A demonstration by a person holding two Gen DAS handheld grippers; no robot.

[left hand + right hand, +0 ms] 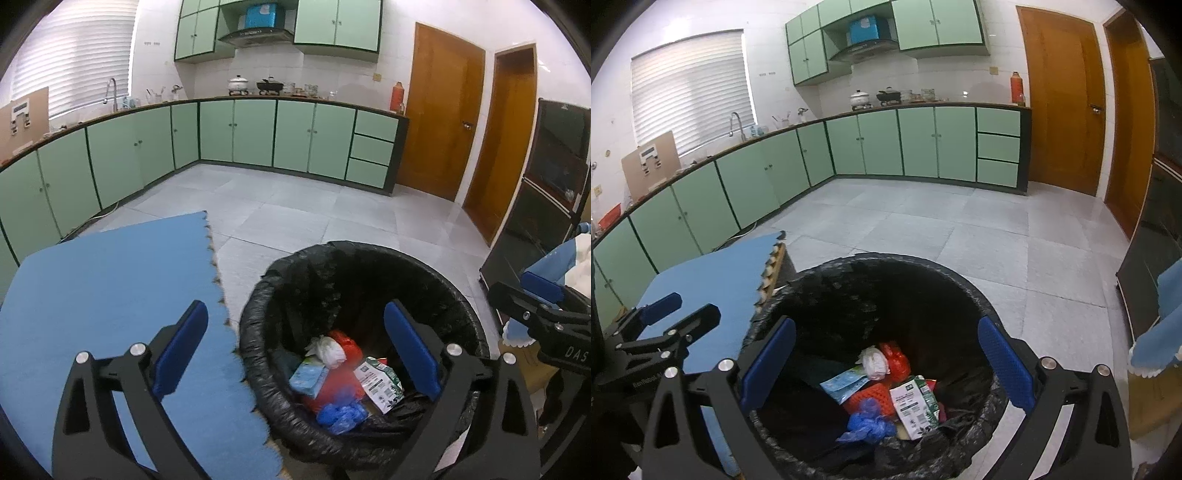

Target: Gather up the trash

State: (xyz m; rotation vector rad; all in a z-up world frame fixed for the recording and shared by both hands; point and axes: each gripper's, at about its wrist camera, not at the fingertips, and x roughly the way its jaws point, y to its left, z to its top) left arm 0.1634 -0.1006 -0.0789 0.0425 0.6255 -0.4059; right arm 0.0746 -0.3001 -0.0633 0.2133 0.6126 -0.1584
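A round bin with a black liner [258,295] stands on the floor and also shows in the right wrist view [960,280]. Inside lie a white crumpled wad [330,350], a red bag [334,380], a light blue packet [308,376], a green and white carton [380,384] and a blue crumpled glove [341,413]. My left gripper [295,350] is open and empty, straddling the bin's left rim. My right gripper [886,365] is open and empty above the bin's mouth. The right gripper also shows at the right edge of the left wrist view [543,302].
A blue foam mat [110,295] on a low table lies left of the bin. Green cabinets [255,136] line the far walls. Wooden doors [439,122] stand at the right. A dark cabinet [546,192] stands beside the bin's right.
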